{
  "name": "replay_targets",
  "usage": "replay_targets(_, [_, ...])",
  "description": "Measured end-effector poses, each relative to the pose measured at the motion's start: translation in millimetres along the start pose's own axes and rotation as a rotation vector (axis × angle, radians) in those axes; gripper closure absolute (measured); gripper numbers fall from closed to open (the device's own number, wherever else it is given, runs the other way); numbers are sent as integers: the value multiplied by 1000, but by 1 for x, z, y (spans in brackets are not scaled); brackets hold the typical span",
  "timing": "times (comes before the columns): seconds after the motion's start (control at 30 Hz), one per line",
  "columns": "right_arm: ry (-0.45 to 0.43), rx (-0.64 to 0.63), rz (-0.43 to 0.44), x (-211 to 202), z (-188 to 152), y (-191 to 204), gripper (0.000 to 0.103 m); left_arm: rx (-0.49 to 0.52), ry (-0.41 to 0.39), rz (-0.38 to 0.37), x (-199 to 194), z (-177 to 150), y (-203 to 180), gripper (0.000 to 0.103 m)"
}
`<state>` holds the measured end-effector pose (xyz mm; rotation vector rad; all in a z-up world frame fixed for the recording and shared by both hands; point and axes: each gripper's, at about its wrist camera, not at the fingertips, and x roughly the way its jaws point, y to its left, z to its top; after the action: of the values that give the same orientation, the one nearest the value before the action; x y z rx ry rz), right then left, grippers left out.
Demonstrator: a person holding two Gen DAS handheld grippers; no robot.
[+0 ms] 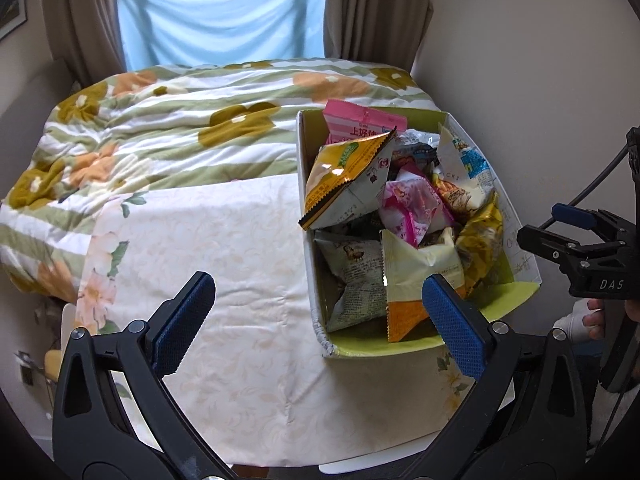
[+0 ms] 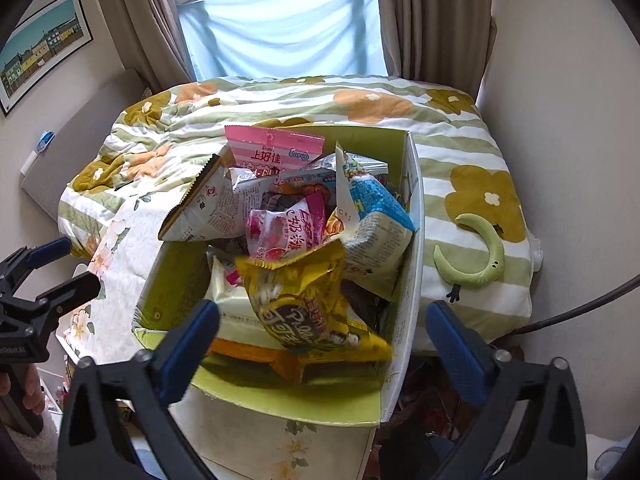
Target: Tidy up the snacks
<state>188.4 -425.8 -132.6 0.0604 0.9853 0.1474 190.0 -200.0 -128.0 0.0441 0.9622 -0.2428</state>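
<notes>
Covering the desk (image 1: 240, 300) is a pale floral cloth; a flowered quilt (image 1: 160, 120) lies beyond, under a curtained window (image 1: 224, 12). Lower packets are buried. The green-lined box (image 2: 412, 240), on the right, overflows with crinkled snack bags (image 2: 312, 312). Left gripper (image 1: 316, 312) and right gripper (image 2: 320, 340) hover with jaws wide, empty.

A cream floral cloth (image 1: 248, 280) carries the green snack box (image 1: 504, 292) beside a quilt (image 1: 160, 128).

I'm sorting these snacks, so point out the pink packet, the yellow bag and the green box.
pink packet (image 2: 276, 148): right wrist view, its front.
yellow bag (image 2: 308, 300): right wrist view, its crumpled middle.
green box (image 1: 508, 292): left wrist view, its near flap.
</notes>
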Motion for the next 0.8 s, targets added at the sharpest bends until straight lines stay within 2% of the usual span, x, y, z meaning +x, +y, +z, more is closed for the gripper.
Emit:
replay_targets(0.17, [-8, 50, 9, -3, -9, 2, 0, -19, 13, -11, -6, -15, 13, 1])
replay_targets(0.33, [-41, 55, -10, -24, -13, 21, 0, -5, -39, -17, -35, -19, 27, 1])
replay_targets(0.43, [-91, 51, -20, -47, -13, 40, 0, 14, -90, -3, -63, -17, 37, 1])
replay_targets(0.63, [-233, 42, -54, -108, -10, 86, 0, 27, -260, 33, -138, -21, 62, 1])
replay_targets(0.8, [-305, 66, -104, -149, -25, 126, 0, 22, -350, 68, -191, -42, 82, 0])
